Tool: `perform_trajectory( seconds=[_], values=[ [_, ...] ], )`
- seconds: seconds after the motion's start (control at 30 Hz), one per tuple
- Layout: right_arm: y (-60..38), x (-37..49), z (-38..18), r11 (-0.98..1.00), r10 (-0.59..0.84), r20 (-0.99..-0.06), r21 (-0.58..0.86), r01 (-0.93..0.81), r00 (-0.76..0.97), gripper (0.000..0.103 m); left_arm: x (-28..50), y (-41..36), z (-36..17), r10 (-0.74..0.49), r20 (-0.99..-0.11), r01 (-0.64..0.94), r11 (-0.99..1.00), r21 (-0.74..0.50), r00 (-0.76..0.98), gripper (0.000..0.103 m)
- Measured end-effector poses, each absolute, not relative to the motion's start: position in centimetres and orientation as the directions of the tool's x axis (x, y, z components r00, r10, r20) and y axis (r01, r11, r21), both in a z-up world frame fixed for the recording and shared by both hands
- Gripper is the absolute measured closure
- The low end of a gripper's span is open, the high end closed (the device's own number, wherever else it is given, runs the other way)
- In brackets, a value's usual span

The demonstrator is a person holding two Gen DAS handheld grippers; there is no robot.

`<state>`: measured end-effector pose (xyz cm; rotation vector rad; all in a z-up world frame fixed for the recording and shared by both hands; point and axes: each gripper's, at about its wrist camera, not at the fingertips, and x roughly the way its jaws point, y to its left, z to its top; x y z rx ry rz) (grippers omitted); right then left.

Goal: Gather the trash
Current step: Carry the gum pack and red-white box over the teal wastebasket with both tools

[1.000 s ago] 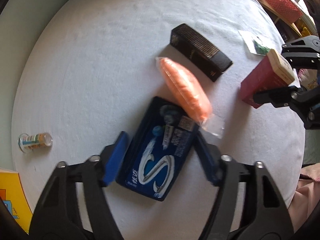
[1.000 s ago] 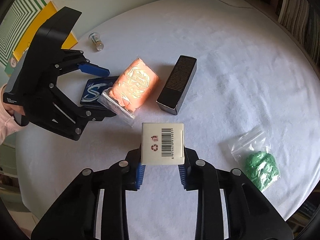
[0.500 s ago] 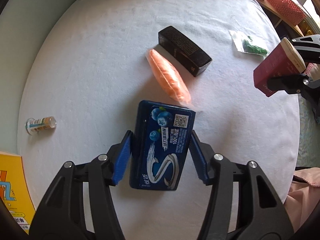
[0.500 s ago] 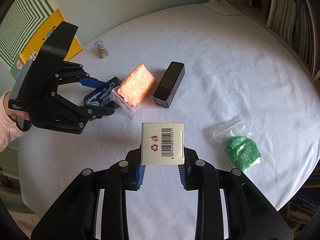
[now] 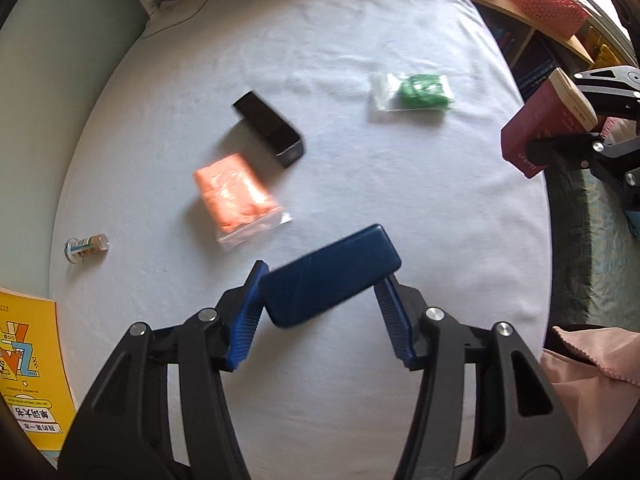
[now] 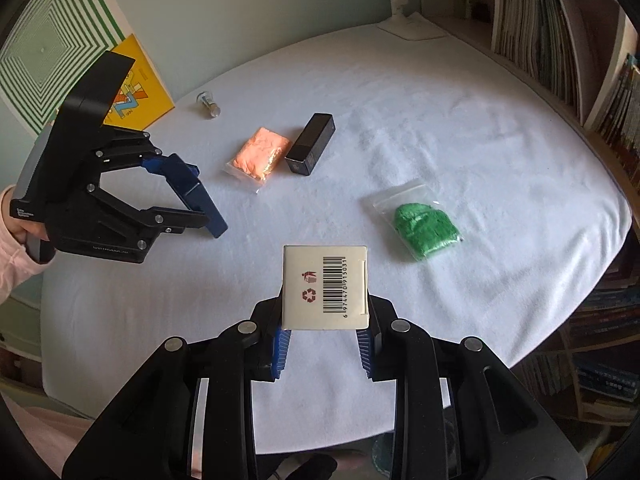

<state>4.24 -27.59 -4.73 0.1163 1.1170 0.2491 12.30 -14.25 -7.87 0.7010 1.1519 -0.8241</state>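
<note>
We've got both grippers up off the white tablecloth (image 5: 360,32), each pointing steeply down. The left gripper (image 5: 320,304) has its blue pads clamped on the dark blue gum pack (image 5: 330,276), which sits tilted across them, right end higher. The right gripper (image 6: 324,344) is pinching the dark red box (image 6: 325,286) narrow, cream barcode end facing its camera; from the left wrist view that same box (image 5: 540,128) hangs over the table's right edge.

Compared to a second ago, the gum pack is no longer flat on the cloth beside the orange bag (image 5: 236,196); it's lifted and we now see its plain back instead of the printed face. Both hands have risen, so everything on the table looks smaller.

Left on the cloth: the orange bag, the black box (image 5: 272,134) just beyond it, the green bag (image 5: 416,92) well off to the right, and a small vial (image 5: 86,245) near the left edge by a yellow book (image 5: 28,364).
</note>
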Motion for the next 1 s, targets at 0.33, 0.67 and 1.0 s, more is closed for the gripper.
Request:
perform_trajectory(
  seconds=[0.33, 0.67, 1.0],
  values=[
    [-32.9, -3.5, -3.5, 0.976, 0.215, -0.861, 0.211, -0.060, 0.460, 0.074, 4.6, -18.8, -5.3, -0.239, -0.954, 0.886, 0.461, 0.055, 0.183, 0.051],
    [-39.1, -12.8, -4.0, 0.974, 0.161, -0.867, 0.217, 0.066, 0.472, 0.074, -3.5, -25.8, -5.3, -0.256, -0.958, 0.936, 0.349, 0.034, 0.130, 0.051],
    [-43.8, -21.9, -5.5, 0.952, 0.122, -0.880, 0.235, 0.198, 0.459, 0.074, -12.4, -32.9, -6.6, -0.251, -0.966, 0.980, 0.198, 0.009, 0.060, 0.051]
  ],
)
